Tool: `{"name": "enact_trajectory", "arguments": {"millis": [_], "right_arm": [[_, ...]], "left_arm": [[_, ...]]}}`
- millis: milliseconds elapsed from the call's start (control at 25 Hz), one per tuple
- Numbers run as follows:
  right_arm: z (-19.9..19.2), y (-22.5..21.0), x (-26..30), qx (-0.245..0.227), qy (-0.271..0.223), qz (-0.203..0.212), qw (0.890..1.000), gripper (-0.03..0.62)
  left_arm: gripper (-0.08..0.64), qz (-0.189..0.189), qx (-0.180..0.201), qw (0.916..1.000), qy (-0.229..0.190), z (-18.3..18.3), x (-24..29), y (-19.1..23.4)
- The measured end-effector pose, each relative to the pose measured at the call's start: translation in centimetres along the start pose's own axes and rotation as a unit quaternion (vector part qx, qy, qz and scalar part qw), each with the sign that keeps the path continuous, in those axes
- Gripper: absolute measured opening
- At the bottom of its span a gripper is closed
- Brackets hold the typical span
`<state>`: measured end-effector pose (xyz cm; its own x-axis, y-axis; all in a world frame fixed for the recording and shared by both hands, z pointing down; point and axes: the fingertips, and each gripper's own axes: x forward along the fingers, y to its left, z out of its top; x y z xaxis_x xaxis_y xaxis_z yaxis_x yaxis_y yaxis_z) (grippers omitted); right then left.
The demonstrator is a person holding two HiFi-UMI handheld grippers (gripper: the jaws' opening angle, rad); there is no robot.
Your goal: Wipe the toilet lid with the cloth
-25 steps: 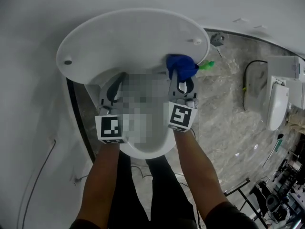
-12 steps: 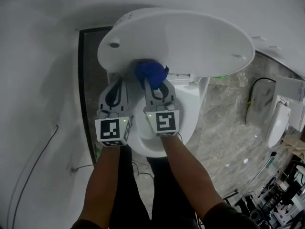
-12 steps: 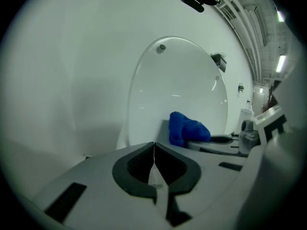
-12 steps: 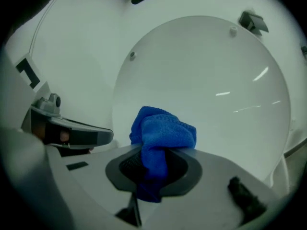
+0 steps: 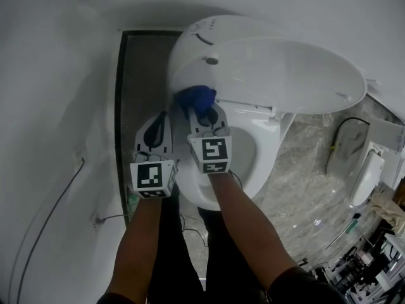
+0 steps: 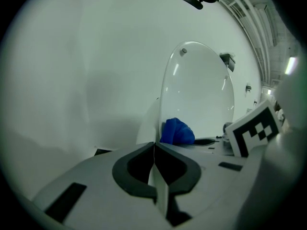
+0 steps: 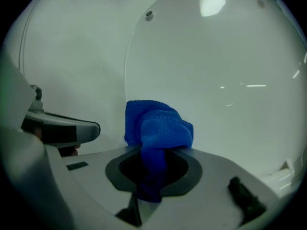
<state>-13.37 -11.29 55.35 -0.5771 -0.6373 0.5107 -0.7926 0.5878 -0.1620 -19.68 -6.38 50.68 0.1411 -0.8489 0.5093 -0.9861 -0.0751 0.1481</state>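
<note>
Bathroom wall backs the raised toilet lid [image 5: 285, 75]. Right gripper [image 5: 201, 111] clamps the cloth [image 5: 196, 97] at its left edge, seemingly for wiping; left gripper [image 5: 161, 122] hangs aside, closed and empty.

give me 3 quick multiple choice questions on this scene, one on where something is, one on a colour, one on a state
1. Where is the cloth?
A. between the right gripper's jaws
B. on the floor
C. on the seat

2. What colour is the cloth?
A. green
B. blue
C. white

3. How do the left gripper's jaws stand?
A. wide apart
B. shut on the cloth
C. shut, with nothing between them

Answers:
1. A, since the right gripper view shows the cloth pinched between its jaws.
2. B, since it is bright blue in all three views.
3. C, since the left gripper view shows the jaws meeting in a thin line, with the cloth beyond them.
</note>
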Motion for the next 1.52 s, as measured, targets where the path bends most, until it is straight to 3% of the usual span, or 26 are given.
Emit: {"name": "enact_trajectory", "arguments": {"millis": [520,920,1160,1400,1520], "right_arm": [[-2.4,-10.2,-4.7,0.0,0.015,-0.112,0.994,0.058],[-5.2,-21.5,-12.6,0.024,0.033,-0.227,0.973,0.058],[-4.7,-21.6,-15.0,0.024,0.014,-0.214,0.976,0.058],[-1.7,-16.1,-19.3,0.008,-0.03,-0.146,0.989,0.058],[0.1,-12.6,-20.8,0.0,-0.046,-0.11,0.993,0.058]], "left_arm": [[0.012,-0.07,0.027,0.9972,0.0,0.2,2.3,-6.4],[0.012,-0.114,0.048,0.9923,0.007,0.3,2.8,-13.7],[0.012,-0.111,0.064,0.9918,-0.004,1.1,2.1,-15.7],[0.021,-0.081,0.112,0.9894,-0.045,5.2,-1.0,-13.5],[0.145,-0.064,0.173,0.9803,-0.07,10.4,-2.9,-11.2]]}}
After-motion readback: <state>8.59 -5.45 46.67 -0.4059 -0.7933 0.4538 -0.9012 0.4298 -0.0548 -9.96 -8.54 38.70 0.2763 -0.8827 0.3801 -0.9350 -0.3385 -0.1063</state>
